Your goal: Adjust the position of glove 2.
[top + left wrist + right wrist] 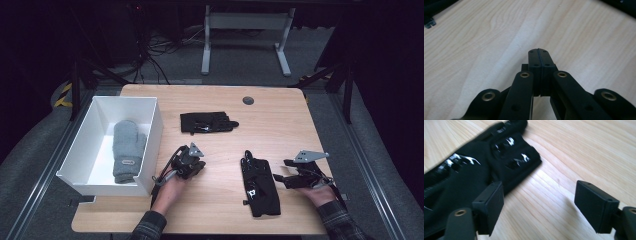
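- The left gripper was seen with jaws pressed together, nothing between them, over bare table.
- The right gripper was held wide apart, empty, beside the near black glove.
- A grey mitten was lying inside the white box.

Light falls from above onto my pale wooden desk, leaving the room around it almost black. From my right tool's camera the shiny-patched black glove is smeared with motion blur, and white glare flecks its patches.
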The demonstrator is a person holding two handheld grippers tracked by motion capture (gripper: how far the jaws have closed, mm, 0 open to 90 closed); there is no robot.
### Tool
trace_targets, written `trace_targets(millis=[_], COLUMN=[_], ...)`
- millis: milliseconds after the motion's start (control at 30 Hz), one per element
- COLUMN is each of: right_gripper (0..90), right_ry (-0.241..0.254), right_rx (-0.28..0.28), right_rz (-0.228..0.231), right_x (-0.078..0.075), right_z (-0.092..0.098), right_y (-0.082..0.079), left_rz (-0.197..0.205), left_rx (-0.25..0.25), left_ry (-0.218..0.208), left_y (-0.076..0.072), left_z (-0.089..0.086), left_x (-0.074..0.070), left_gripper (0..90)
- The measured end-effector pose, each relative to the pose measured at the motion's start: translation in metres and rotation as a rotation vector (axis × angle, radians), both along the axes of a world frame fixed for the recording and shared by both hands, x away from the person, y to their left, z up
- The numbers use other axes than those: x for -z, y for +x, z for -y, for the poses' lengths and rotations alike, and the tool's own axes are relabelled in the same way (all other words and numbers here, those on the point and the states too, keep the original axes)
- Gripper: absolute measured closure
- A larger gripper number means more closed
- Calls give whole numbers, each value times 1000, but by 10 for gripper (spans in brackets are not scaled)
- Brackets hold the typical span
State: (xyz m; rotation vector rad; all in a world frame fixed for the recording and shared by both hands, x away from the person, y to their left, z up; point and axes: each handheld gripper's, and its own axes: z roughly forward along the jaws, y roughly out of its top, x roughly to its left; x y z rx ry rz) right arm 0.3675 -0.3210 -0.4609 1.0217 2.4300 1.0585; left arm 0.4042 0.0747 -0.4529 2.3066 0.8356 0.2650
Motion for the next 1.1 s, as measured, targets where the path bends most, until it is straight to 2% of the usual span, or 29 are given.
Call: trace_targets(millis=[33, 100, 233, 367, 400, 433, 533, 567, 633, 700, 733, 800, 867, 933, 1100], right_gripper=[235, 221, 213, 184, 184, 183, 183, 183, 182, 182, 182, 182, 182, 182, 182], right_ry=[0, -15, -33, -20, -20, -20, -22, -20, -20, -21, -21, -21, -21, -21, -21], right_rx=[0, 17, 26, 25, 25, 26, 25, 24, 24, 23, 23, 23, 22, 22, 23], right_rz=[0, -2, 23, 35, 35, 34, 34, 34, 34, 35, 35, 34, 34, 35, 35], right_x=[0, 4, 5, 8, 8, 8, 7, 8, 8, 8, 8, 8, 8, 8, 8], right_z=[0, 4, 8, 9, 9, 9, 9, 9, 9, 9, 9, 9, 9, 9, 9], right_y=[0, 2, 2, 2, 2, 3, 3, 3, 3, 3, 3, 3, 3, 3, 3], left_rz=[0, 17, 37, 56, 56, 67, 63, 58, 62, 58, 64, 58, 63, 63, 31], left_rx=[0, -14, -36, -62, -62, -77, -89, -98, -104, -125, -131, -139, -145, -149, -163], left_ry=[0, -4, -10, -11, -11, -29, -21, -28, -24, -43, -37, -52, -30, -29, -13], left_y=[0, 11, 29, 48, 48, 58, 69, 78, 82, 95, 99, 106, 112, 118, 129], left_z=[0, 1, 3, 4, 4, 5, 6, 7, 7, 8, 9, 10, 11, 13, 14], left_x=[0, -5, -12, -15, -15, -15, -14, -13, -12, -10, -10, -9, -8, -5, 3], left_gripper=[900, 900, 900, 900, 900, 900, 900, 900, 900, 900, 900, 900, 900, 900, 900])
